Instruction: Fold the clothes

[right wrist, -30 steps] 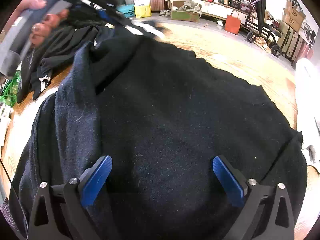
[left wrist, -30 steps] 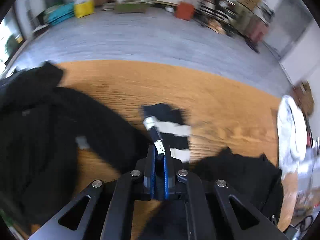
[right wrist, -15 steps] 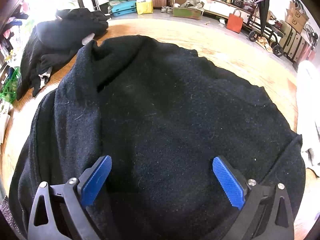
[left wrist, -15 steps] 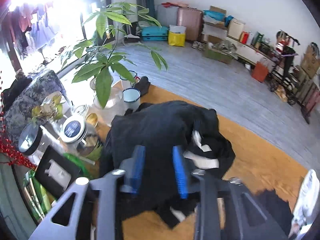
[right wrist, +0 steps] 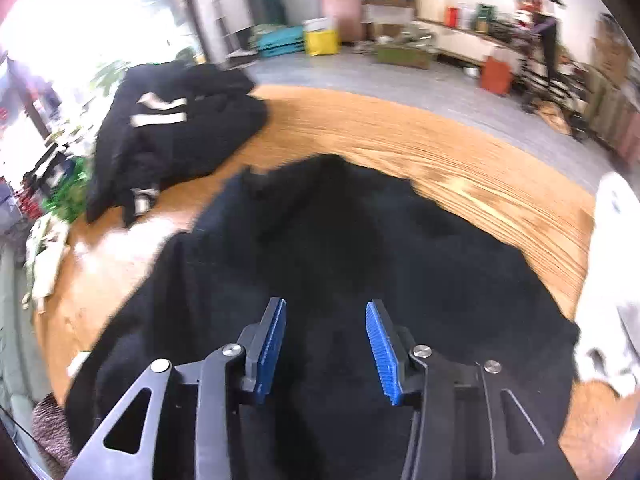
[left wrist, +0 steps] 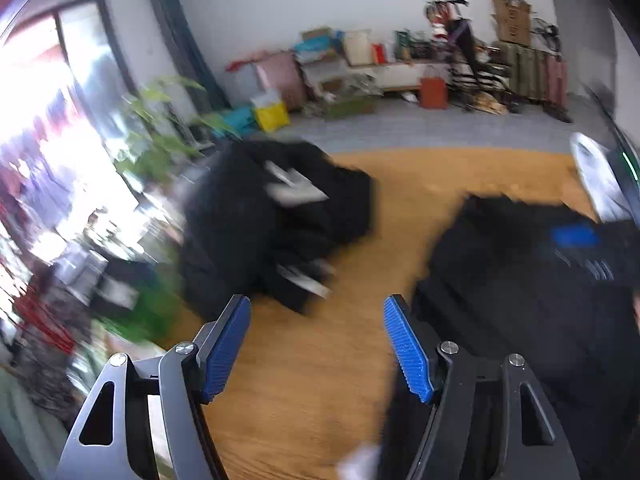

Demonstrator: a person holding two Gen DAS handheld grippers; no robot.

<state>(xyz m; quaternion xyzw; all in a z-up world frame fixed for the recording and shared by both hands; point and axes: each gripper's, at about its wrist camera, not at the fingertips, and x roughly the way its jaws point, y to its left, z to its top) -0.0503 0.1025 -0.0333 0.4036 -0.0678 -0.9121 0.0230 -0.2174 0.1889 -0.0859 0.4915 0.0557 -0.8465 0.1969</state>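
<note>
Nearest in the right wrist view, the right gripper (right wrist: pixel 326 330) hangs over the black garment (right wrist: pixel 360 264) spread on the wooden table (right wrist: pixel 460 160); its jaws have just been closing, stand part-way in, and nothing is pinched between them. The left gripper (left wrist: pixel 316 340) is released, its jaws having just been opening, with only bare table between the pads and the garment's edge just to its right. Judgement: the step in hand is taking a fresh hold on the spread garment; it is best done by seating each pad pair on a single edge or corner, not the thick middle, and lifting both sides evenly so the fold lands square. Farther left lies a heap of dark clothes with white stripes (right wrist: pixel 168 128), well apart from the spread piece. A white item (right wrist: pixel 612 248) sits at the right edge. Beyond the table, the yellow bag (right wrist: pixel 322 38) and boxes on the floor are too blurred to tell their contents
</note>
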